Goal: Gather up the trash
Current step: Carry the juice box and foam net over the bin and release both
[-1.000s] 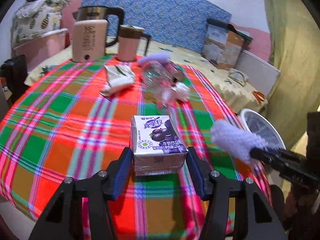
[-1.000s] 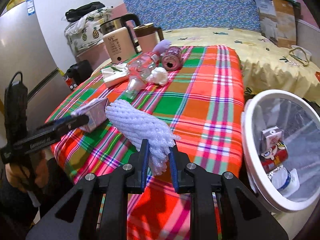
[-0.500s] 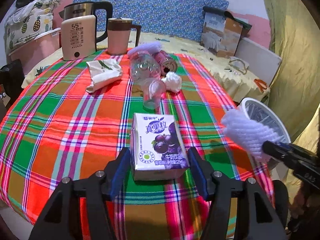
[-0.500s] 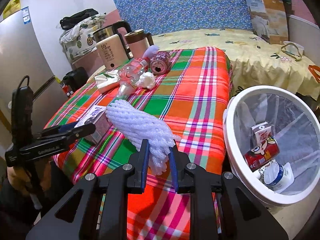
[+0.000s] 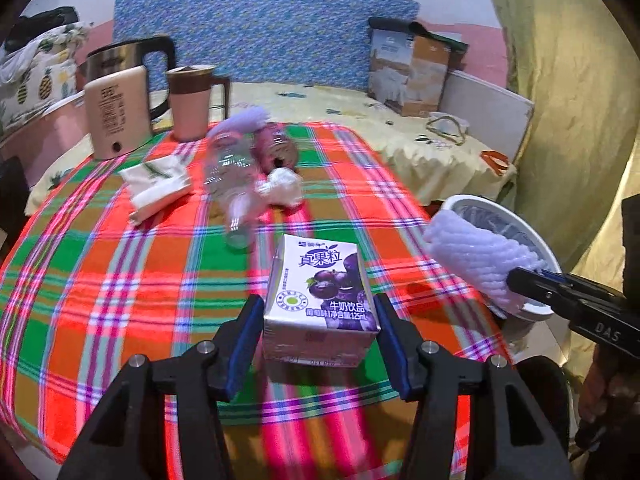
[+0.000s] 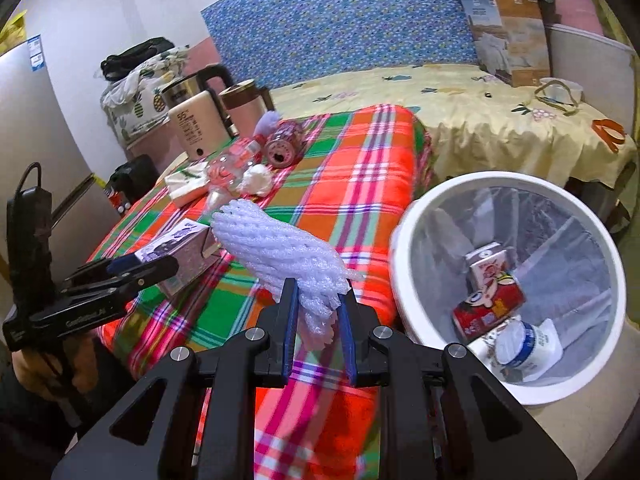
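Left gripper [image 5: 318, 330]: jaws closing, purple milk carton [image 5: 320, 300] between the blue pads, lifted off the plaid tablecloth [image 5: 100, 280]; the pads sit against its sides. Right gripper [image 6: 318, 324]: jaws clamped on the tail of a white foam fruit net [image 6: 280, 252], which sticks forward over the table edge. White bin [image 6: 404, 280] sits just right of the right gripper, holding a red can [image 6: 488, 308] and cartons. Bottle [image 5: 232, 184] and crumpled tissue [image 5: 282, 190] lie farther ahead of the left gripper.
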The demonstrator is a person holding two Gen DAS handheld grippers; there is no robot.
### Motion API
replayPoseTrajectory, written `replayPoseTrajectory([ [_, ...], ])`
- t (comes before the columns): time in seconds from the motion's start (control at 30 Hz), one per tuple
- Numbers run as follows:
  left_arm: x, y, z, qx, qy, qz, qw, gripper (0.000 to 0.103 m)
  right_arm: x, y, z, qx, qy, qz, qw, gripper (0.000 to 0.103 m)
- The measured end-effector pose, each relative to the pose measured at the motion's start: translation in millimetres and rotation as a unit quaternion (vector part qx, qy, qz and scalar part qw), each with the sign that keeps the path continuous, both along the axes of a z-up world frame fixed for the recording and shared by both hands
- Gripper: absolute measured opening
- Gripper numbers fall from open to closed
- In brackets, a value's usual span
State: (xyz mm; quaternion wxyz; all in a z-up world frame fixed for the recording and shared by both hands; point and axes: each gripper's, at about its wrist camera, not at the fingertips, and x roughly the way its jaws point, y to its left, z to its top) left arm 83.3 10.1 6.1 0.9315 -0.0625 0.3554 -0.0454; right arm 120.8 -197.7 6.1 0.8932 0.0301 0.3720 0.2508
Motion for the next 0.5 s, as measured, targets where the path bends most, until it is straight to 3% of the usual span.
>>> replayPoseTrajectory([
  [0.5,24,-78,22,-0.008,-0.026,-0.101,0.9945,0.057,-1,-70,6,-0.006,-0.007,-0.087,0.996,0.021],
])
